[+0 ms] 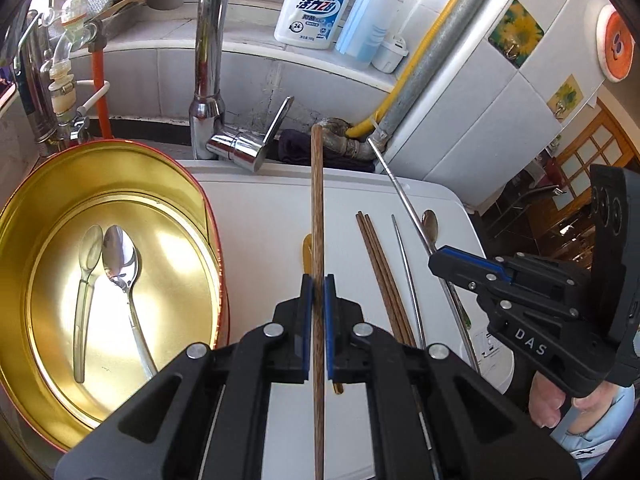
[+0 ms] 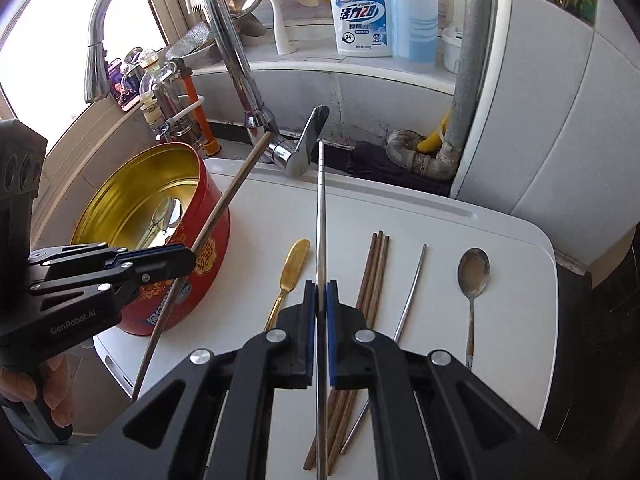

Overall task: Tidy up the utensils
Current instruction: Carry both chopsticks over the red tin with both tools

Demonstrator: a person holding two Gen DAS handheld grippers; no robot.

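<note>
Wooden chopstick is clamped in left gripper; right gripper pinches a steel chopstick. Both are lifted off the white board, right of the red tin holding two spoons. Presumably one per hand to sort by material; remaining sticks lie on board.

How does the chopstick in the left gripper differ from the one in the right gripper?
The left gripper is shut on a wooden chopstick, brown and thicker; the right gripper is shut on a metal chopstick, silvery and thinner. Both are single chopsticks, lifted off the white board and pointing toward the faucet.
</note>
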